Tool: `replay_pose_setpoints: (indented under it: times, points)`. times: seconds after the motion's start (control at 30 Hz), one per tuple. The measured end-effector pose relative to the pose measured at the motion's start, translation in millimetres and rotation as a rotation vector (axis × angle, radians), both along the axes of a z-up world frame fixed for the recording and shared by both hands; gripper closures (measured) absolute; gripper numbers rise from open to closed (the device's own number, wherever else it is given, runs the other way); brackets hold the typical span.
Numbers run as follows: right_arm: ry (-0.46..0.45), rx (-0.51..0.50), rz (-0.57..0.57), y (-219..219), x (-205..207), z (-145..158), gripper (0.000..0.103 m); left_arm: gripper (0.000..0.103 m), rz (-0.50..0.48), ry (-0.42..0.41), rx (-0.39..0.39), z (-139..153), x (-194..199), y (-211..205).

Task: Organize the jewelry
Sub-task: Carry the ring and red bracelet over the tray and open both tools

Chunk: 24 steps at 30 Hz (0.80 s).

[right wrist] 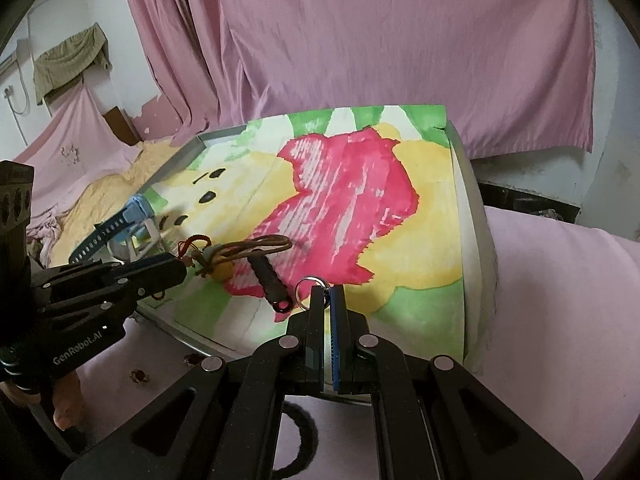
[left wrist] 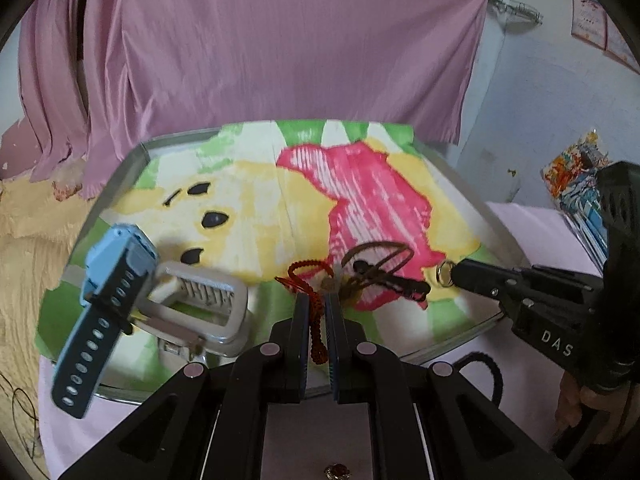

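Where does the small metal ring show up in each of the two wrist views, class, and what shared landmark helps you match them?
Left wrist view: the metal ring sits at centre right, pinched at the tip of the right gripper.
Right wrist view: the metal ring is at lower centre, just past the fingers.
Shared landmark: the black stick charm lies on the red patch beside the ring.

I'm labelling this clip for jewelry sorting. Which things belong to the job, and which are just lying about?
Job:
red braided cord, in left gripper
silver metal ring, in right gripper
blue watch with dark strap
brown cord loop

Lying about:
pink curtain
colourful printed cloth
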State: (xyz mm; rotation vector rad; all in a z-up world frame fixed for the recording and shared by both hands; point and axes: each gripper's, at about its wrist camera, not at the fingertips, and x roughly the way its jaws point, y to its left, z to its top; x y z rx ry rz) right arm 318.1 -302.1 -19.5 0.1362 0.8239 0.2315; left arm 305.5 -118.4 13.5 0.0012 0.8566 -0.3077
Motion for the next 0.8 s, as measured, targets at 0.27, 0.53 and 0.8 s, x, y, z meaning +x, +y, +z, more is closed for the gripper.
replay_pose_setpoints:
  times: [0.27, 0.53, 0.8]
  points:
    - [0.025, -0.026, 0.013, 4.0, 3.2, -1.6, 0.100, 0.095, -0.004, 0.020, -0.004, -3.5, 1.8, -0.1]
    - [-0.004, -0.025, -0.008, -0.8, -7.6, 5.0, 0.099, 0.067, 0.016, 0.014, -0.027, 0.5, -4.1, 6.3]
    - [-0.119, 0.008, -0.104, -19.3, -40.4, 19.0, 0.061, 0.044, 0.040, -0.072, -0.090, 16.1, -25.5, 15.6]
